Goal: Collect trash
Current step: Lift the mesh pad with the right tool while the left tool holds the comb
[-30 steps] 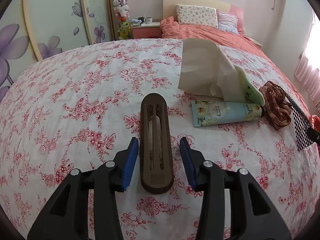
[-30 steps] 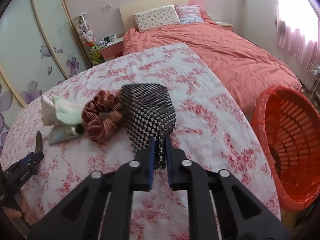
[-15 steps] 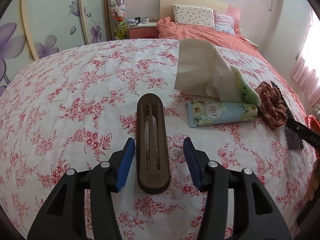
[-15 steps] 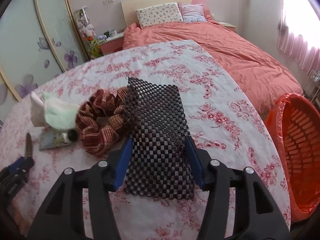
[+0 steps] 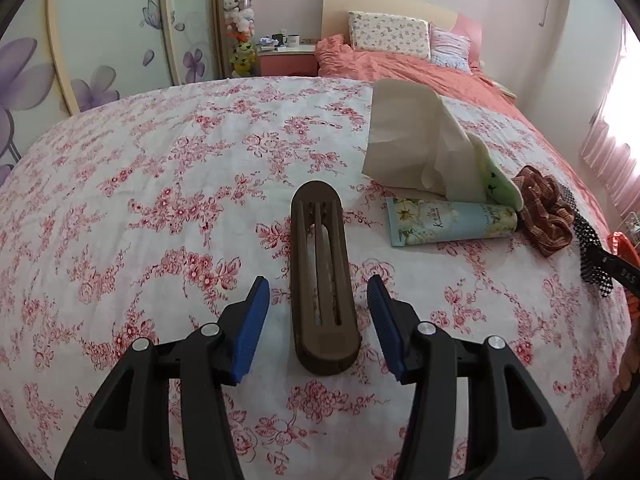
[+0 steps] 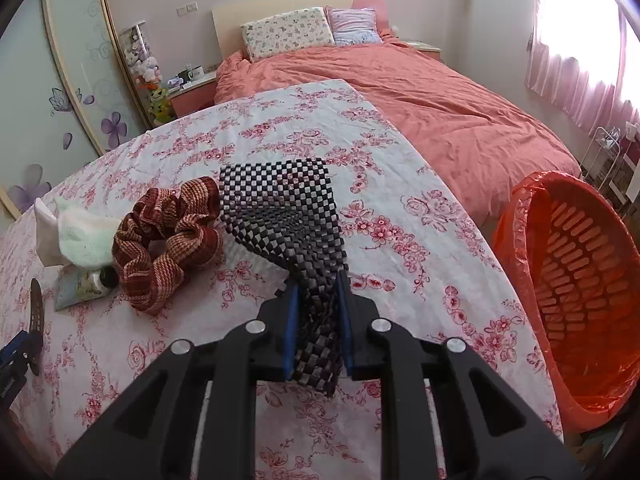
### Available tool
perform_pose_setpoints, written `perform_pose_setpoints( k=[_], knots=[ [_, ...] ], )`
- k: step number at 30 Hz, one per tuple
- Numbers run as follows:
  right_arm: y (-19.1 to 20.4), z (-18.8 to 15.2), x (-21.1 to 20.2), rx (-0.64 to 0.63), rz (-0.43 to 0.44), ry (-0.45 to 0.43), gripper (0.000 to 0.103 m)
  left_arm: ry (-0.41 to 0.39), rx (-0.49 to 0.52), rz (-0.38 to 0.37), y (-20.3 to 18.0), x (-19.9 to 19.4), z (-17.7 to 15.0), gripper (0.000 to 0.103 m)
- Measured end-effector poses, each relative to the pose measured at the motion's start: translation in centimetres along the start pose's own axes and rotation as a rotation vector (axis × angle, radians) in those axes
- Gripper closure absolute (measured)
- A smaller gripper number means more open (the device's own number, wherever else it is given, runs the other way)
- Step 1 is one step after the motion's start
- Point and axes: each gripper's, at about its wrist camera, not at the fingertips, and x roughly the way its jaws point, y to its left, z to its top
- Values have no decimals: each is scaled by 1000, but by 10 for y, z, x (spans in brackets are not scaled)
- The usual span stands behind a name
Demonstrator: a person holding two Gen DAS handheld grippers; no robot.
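My right tongs (image 6: 317,320) have just closed, pinching the black checkered mesh mat (image 6: 286,216); left tongs (image 5: 316,320) wait wide around the brown slotted case (image 5: 322,276).

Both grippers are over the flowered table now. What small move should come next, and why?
Probably lift the right gripper and carry the black mesh mat toward the orange basket. Its jaws have just closed, and the pads pinch the mat's near edge while the rest lies on the cloth. The left gripper stands open around the brown slotted piece, untouched.
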Motion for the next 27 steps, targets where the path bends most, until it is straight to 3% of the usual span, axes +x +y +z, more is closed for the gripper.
perform_pose_setpoints(
  k=[9,15,20,22,27],
  knots=[
    [2,0,2,-2,1,6,82,0,-18,12,-1,6,8,52],
    [3,0,2,-6,-4,6,82,6,22,44,-3,6,6,60],
    [6,1,3,-18,-14,4,81,11,28,51,-6,6,7,60],
    [5,2,3,-19,-4,2,86,7,28,48,-8,5,6,69],
    [1,0,-3,-21,18,-16,92,5,17,36,-7,3,4,70]
  ],
)
